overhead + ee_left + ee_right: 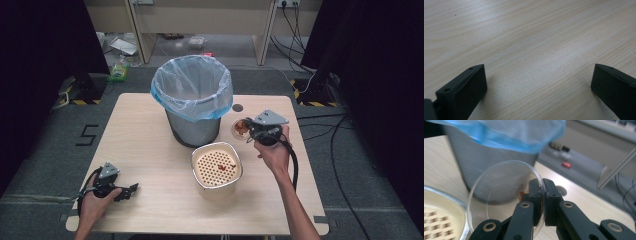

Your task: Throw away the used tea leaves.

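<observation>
Clear dish point(506, 195), right of centre frame, rim clamped in right claw point(541, 202); contents blurred, reddish. Left claw point(536, 85), lower left, jaws apart over bare worktop point(529, 32).

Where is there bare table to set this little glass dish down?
Free: the wide strip left of the bin and strainer tub, above the left gripper; also the front right corner. Crowded: the gap between bin, tub and the right gripper holding the dish.

Bare forearms, no sleeves. Black left gripper point(131, 189) and right gripper point(248, 126), grey three-cornered top plates, brass-ringed pivots, black trailing cables.
</observation>
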`<state>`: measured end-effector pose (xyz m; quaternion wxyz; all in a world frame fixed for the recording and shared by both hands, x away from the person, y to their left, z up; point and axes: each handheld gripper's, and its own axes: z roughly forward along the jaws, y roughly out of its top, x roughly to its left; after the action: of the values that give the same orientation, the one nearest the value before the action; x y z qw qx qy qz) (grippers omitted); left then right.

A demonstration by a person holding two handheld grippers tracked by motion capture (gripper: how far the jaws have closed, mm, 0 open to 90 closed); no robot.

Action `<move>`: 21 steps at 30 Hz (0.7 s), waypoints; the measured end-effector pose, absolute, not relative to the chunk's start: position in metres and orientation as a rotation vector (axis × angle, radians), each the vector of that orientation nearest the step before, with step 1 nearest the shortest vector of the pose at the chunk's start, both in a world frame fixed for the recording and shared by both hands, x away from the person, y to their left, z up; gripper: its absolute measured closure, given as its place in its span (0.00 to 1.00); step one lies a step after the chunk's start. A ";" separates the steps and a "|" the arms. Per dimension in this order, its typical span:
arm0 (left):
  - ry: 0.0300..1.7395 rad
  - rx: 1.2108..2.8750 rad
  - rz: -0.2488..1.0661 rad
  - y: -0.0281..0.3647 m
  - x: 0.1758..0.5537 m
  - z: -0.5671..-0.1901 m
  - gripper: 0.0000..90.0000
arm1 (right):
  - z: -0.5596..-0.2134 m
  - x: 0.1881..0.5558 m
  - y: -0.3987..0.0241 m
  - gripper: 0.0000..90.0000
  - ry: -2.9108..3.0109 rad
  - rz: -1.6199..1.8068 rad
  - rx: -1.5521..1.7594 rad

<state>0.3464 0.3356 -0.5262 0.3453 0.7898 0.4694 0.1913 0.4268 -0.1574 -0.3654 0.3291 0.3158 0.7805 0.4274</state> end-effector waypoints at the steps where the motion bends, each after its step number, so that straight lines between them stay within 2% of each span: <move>1: 1.219 2.051 0.497 0.336 0.346 -0.526 0.00 | -0.365 0.427 -0.157 0.96 2.042 1.118 0.826; 8: 1.217 2.053 0.496 0.336 0.346 -0.526 0.00 | -0.364 0.378 -0.137 0.96 1.906 1.032 0.573; 21: 1.219 2.054 0.498 0.336 0.345 -0.526 0.00 | -0.374 0.334 -0.104 0.97 1.726 0.875 0.242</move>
<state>0.3453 0.3360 -0.5261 0.3437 0.7904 0.4694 0.1917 0.3342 -0.1040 -0.3738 0.5610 0.1029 0.7327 0.3712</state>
